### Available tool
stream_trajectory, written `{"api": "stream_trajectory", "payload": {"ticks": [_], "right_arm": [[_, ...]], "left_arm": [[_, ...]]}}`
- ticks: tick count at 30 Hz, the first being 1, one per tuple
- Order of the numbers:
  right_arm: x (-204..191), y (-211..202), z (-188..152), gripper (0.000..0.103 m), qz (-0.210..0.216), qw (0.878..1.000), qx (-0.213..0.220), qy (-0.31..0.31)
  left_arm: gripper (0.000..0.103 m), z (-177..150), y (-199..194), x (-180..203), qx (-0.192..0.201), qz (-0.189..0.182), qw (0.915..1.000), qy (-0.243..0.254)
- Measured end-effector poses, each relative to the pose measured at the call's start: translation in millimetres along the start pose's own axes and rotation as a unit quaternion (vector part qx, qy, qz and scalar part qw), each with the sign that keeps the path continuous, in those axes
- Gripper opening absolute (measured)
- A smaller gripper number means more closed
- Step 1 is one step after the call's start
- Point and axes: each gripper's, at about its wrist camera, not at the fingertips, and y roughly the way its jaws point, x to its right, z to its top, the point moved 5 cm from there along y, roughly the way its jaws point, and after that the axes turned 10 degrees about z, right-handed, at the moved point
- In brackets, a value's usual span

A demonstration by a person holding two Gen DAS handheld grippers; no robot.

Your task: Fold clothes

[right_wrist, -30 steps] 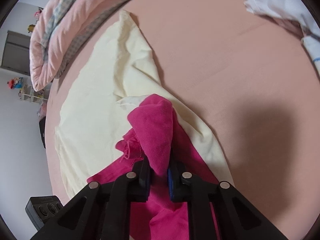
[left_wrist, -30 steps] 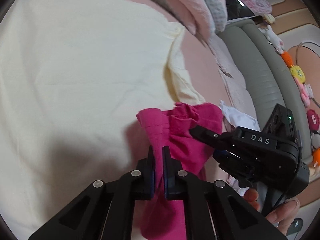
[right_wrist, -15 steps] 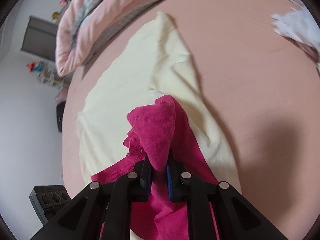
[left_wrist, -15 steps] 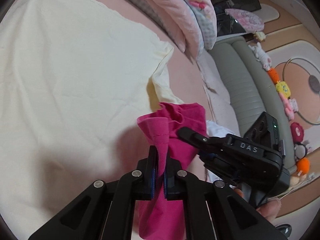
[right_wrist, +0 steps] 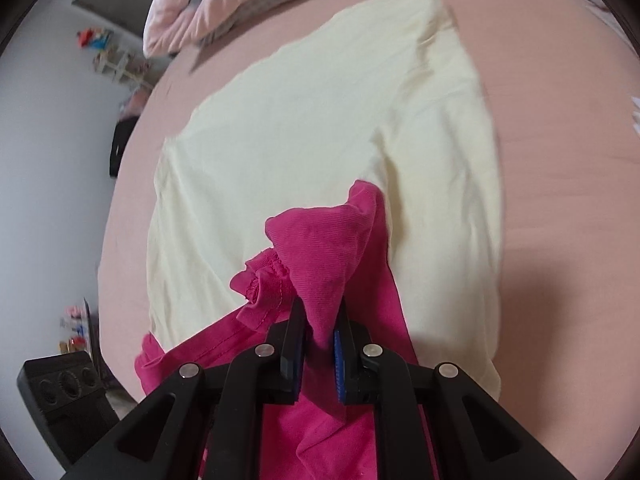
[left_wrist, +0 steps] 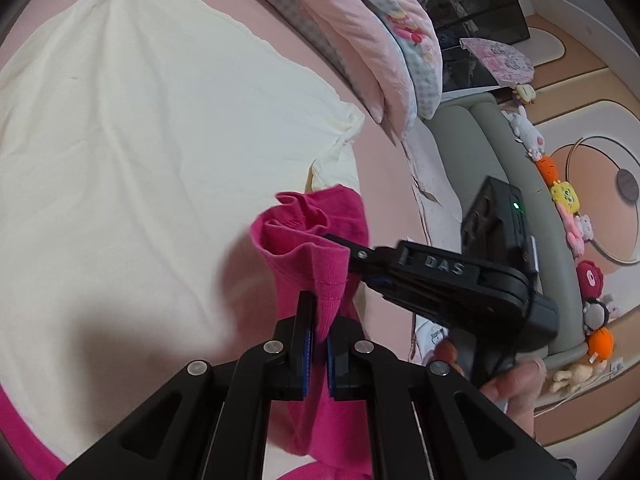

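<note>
Presently: left gripper (left_wrist: 316,334) clamped on pink garment (left_wrist: 316,256) hem | right gripper (right_wrist: 320,336) pinching a bunched fold of it (right_wrist: 324,256) | garment held above cream cloth (right_wrist: 320,120) on pink bed (right_wrist: 560,160) | its bulk hangs below both grippers, long axis not discernible.

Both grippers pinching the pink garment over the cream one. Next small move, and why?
Probably draw the two grippers apart to stretch the pink garment flat. The left gripper and right gripper are each shut on a bunched fold of it, close together, so the fabric hangs crumpled above the cream garment on the bed and cannot be folded neatly yet.
</note>
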Motion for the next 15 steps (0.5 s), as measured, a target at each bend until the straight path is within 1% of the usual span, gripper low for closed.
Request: {"api": "stream_trajectory", "payload": {"ticks": [1, 7, 9, 10, 12, 14, 15], "right_arm": [[-1, 2, -3, 0.014, 0.000, 1.000, -0.006, -0.007], [-13, 20, -13, 0.015, -0.037, 0.996, -0.040, -0.066], [-16, 23, -15, 0.019, -0.040, 0.995, -0.046, -0.076], [-18, 24, -16, 0.025, -0.037, 0.995, -0.048, -0.080], [-21, 26, -18, 0.030, -0.017, 0.995, -0.051, -0.080], [-24, 29, -20, 0.039, -0.003, 0.995, -0.057, -0.081], [-26, 30, -20, 0.040, -0.001, 0.995, -0.058, -0.083]], "left_arm": [[0.004, -1, -2, -2, 0.001, 0.000, 1.0000, -0.001], [0.004, -5, -12, -11, 0.006, -0.001, 0.9999, -0.010], [0.004, -7, -14, -14, 0.006, -0.004, 0.9999, -0.015], [0.004, -7, -15, -16, 0.006, 0.000, 0.9999, -0.014], [0.004, -9, -16, -19, 0.007, 0.008, 0.9999, -0.010], [0.004, -11, -17, -21, 0.006, 0.016, 0.9998, -0.004], [0.004, -11, -18, -23, 0.005, 0.018, 0.9998, -0.005]]}}
